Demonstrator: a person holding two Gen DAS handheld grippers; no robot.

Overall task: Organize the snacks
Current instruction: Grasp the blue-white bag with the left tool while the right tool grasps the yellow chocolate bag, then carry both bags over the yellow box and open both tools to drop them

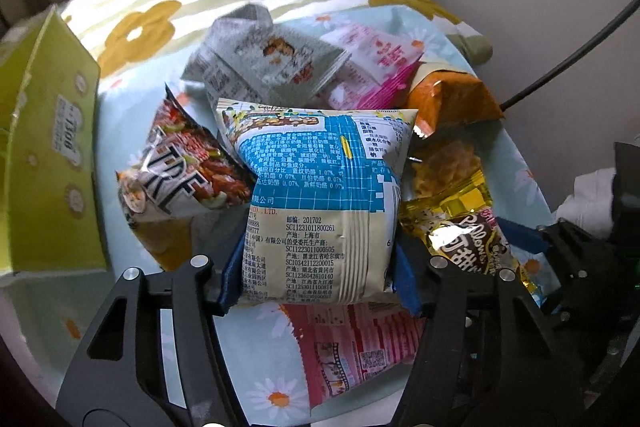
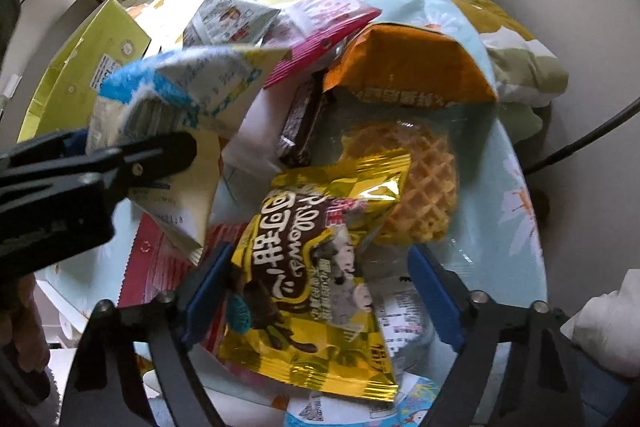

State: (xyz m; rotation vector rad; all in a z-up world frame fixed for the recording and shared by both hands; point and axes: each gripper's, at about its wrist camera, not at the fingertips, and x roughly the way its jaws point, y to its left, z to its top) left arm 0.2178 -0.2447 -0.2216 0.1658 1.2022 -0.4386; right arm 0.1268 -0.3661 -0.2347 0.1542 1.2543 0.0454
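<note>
Left tongs (image 1: 320, 267) are gripping the blue-and-cream snack packet (image 1: 320, 195) by its lower end, blue pads pressing in on both side edges. The packet is standing lifted above the pile, long axis running straight away from the tongs.

Right tongs (image 2: 320, 291) are standing wide, nothing held. The gold chocolate snack packet (image 2: 312, 291) is lying flat between the two blue pads, near the right-hand edge of the round table (image 2: 524, 211). Whether the left pad is touching the foil cannot be told; the right pad is clear of it. The packet's long axis is running roughly along the tongs' reach, tilted a little to the left at the far end, so the pads are facing its long sides.

The rest of the pile is sitting toward the far side of the table: grey packet (image 1: 260, 63), pink packet (image 1: 372, 63), orange bag (image 2: 408, 63), waffle in clear wrap (image 2: 420, 179). A yellow-green box (image 1: 44, 155) is standing open at the left edge, nearer the left tongs; probably the destination for the lifted packet. The right tongs are nearer the gold packet; closing would probably catch it.
</note>
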